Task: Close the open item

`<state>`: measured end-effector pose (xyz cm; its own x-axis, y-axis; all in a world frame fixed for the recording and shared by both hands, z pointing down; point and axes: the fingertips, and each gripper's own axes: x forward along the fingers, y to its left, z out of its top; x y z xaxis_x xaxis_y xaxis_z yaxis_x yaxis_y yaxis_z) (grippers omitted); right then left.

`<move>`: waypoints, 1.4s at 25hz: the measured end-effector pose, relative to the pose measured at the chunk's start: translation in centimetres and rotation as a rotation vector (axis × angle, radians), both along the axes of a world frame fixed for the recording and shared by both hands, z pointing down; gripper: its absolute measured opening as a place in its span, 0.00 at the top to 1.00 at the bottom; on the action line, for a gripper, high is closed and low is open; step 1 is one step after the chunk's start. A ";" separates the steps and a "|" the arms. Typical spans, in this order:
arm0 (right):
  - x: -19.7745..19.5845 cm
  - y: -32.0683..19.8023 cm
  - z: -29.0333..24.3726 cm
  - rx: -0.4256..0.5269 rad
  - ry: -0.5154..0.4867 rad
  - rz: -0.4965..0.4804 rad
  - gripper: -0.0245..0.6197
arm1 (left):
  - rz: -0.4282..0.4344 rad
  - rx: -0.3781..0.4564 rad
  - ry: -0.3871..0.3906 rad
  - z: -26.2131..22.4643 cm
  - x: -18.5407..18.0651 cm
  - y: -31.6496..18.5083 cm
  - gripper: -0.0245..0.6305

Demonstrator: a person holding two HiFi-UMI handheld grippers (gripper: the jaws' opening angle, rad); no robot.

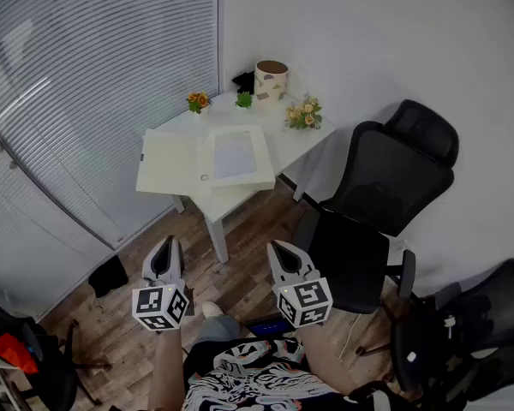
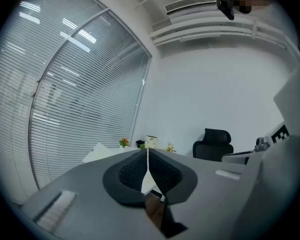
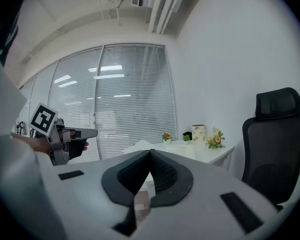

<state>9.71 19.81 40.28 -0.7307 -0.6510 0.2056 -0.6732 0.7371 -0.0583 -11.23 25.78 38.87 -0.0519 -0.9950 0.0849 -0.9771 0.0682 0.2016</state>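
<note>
Left gripper [image 1: 166,245] and right gripper [image 1: 279,248], both well short of the table [image 1: 278,144], have jaws pressed together on nothing; the open box [image 1: 236,159] lies at the table's near edge, lid [image 1: 169,163] flat leftward; best to hook the lid's outer edge and swing it over squarely; one box, two grippers, three plants [image 1: 198,101].

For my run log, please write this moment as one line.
stage: not started | file box: open, flat on table | left hand-held gripper: shut, empty | right hand-held gripper: shut, empty | both away from table
</note>
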 end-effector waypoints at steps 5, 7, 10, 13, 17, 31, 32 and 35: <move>0.2 0.3 -0.2 0.001 -0.011 0.000 0.96 | -0.003 -0.002 -0.016 0.0 0.0 0.6 0.96; 0.2 0.4 -0.2 -0.001 -0.013 -0.002 0.96 | -0.005 0.000 -0.012 0.0 0.0 0.8 0.95; 0.4 0.6 -0.3 0.000 -0.015 -0.005 0.96 | -0.010 -0.001 0.006 0.0 -0.1 1.0 0.94; 0.9 0.5 -0.4 0.015 -0.008 -0.004 0.96 | -0.016 -0.018 0.061 0.8 -0.2 1.2 0.87; 1.1 -0.2 0.2 0.064 0.068 -0.004 0.96 | -0.070 -0.042 0.143 2.8 -1.7 1.1 0.69; 0.2 -11.0 7.3 -0.065 0.154 0.006 0.96 | -0.234 -0.192 0.295 13.2 -10.6 -7.3 0.68; -0.1 -12.1 7.7 -0.073 0.164 0.005 0.96 | -0.246 -0.209 0.306 14.1 -11.4 -8.2 0.68; -1.2 -15.5 8.7 -0.087 0.195 -0.002 0.96 | -0.290 -0.228 0.364 16.3 -13.9 -10.9 0.68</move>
